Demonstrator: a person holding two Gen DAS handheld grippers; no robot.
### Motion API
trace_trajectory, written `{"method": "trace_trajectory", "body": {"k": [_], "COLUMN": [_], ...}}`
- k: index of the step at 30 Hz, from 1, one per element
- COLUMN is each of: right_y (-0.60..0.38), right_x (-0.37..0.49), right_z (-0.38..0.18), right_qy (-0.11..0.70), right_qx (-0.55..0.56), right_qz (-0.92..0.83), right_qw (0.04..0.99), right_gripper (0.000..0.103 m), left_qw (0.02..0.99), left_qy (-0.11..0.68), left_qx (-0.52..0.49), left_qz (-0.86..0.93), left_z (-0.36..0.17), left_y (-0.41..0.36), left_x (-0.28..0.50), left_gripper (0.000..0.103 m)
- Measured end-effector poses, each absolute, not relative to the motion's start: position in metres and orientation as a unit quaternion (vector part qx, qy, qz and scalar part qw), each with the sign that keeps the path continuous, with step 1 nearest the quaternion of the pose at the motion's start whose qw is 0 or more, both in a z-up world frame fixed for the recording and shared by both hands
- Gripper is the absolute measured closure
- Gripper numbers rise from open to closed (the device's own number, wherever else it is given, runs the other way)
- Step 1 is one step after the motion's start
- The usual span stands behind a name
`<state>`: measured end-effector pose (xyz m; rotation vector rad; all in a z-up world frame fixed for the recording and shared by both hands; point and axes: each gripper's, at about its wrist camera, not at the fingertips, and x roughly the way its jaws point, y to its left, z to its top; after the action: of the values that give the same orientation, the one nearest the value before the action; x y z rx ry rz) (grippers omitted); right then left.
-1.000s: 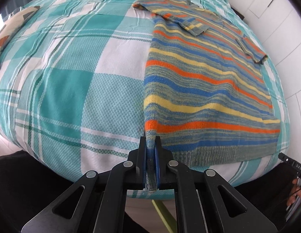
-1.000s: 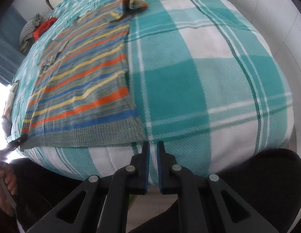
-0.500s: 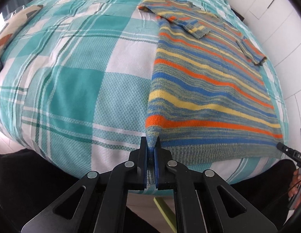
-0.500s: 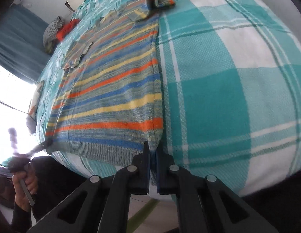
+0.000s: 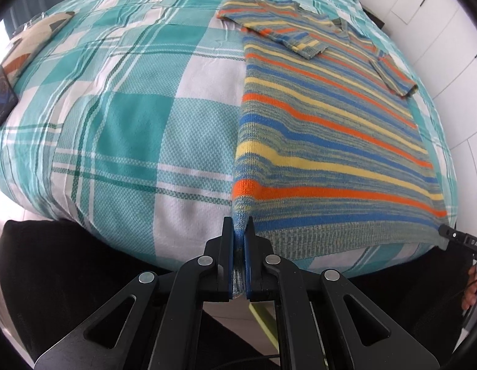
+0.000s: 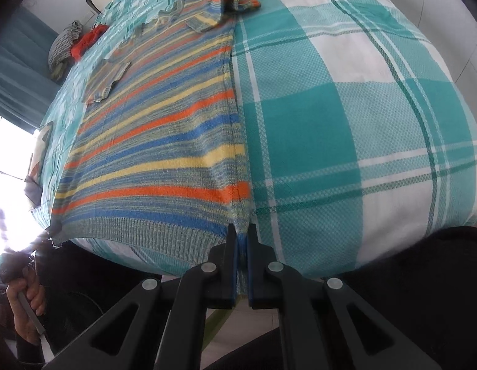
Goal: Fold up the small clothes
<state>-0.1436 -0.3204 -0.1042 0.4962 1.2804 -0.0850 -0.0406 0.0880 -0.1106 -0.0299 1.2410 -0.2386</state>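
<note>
**Striped sweater flat on the bed, hem pinched at both corners**

The sweater lies spread on the bedspread, a knit in orange, blue, yellow and grey-green stripes with a ribbed hem. Both short sleeves are folded inward across the chest. The hem sits at the bed's near edge, pulled taut, each bottom corner lifted slightly off the cover and clamped.
</note>
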Motion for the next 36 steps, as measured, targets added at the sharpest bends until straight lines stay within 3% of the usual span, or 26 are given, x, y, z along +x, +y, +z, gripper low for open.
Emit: {"method": "trace_trajectory", "body": {"k": [5,9,11,12,13,14,15,20,24,27,31,32,34,35,36], "right_y": [-0.327,-0.326,-0.33,-0.332,-0.335,-0.34,-0.347,-0.365,-0.328,-0.285,-0.27,-0.274,-0.301,-0.316,-0.334], "right_x": [-0.132,-0.123,-0.127,-0.128,-0.13,-0.134,-0.138,-0.112,-0.03,0.046,0.136,0.15,0.155,0.151,0.145], "right_z": [-0.134,-0.145,-0.144,-0.143,-0.141,-0.137,-0.127,-0.052,-0.013,-0.03,-0.099,-0.118,-0.137,-0.132,-0.125], "right_qy": [0.613,0.611,0.605,0.609,0.62,0.63,0.63,0.562,0.478,0.445,0.506,0.524,0.535,0.525,0.52], "right_qx": [0.22,0.216,0.236,0.242,0.24,0.229,0.209,0.021,-0.031,-0.081,-0.099,-0.096,-0.047,-0.013,0.026], "right_qz": [-0.059,-0.076,-0.066,-0.057,-0.053,-0.056,-0.065,-0.111,0.016,0.086,0.064,0.045,0.024,0.008,-0.012], "right_qw": [0.757,0.757,0.758,0.753,0.745,0.74,0.745,0.819,0.878,0.888,0.855,0.845,0.843,0.851,0.854], "right_gripper": [0.099,0.098,0.089,0.075,0.066,0.054,0.053,0.052,0.044,0.043,0.045,0.048,0.069,0.099,0.098], "left_qw": [0.783,0.789,0.793,0.796,0.797,0.797,0.802,0.827,0.839,0.848,0.852,0.85,0.847,0.846,0.846], "left_qy": [0.618,0.611,0.605,0.6,0.597,0.593,0.583,0.556,0.538,0.52,0.511,0.513,0.518,0.519,0.519], "left_qx": [0.015,0.05,0.058,0.074,0.096,0.116,0.125,0.059,-0.009,-0.015,-0.007,-0.008,-0.012,-0.015,-0.018], "left_qz": [-0.075,-0.045,-0.034,-0.022,-0.002,0.022,0.036,0.062,0.084,0.1,0.118,0.12,0.122,0.124,0.124], "left_z": [-0.157,-0.164,-0.163,-0.161,-0.158,-0.155,-0.149,-0.124,-0.112,-0.105,-0.102,-0.102,-0.104,-0.105,-0.107], "left_y": [0.071,0.055,0.054,0.055,0.057,0.062,0.069,0.11,0.128,0.128,0.13,0.132,0.137,0.14,0.143], "left_x": [-0.017,-0.01,-0.01,-0.011,-0.011,-0.012,-0.014,-0.008,0.005,0.004,-0.007,-0.01,-0.011,-0.013,-0.013], "left_gripper": [0.1,0.096,0.088,0.062,0.022,0.01,0.006,0.007,0.007,0.007,0.007,0.007,0.007,0.007,0.007]}}
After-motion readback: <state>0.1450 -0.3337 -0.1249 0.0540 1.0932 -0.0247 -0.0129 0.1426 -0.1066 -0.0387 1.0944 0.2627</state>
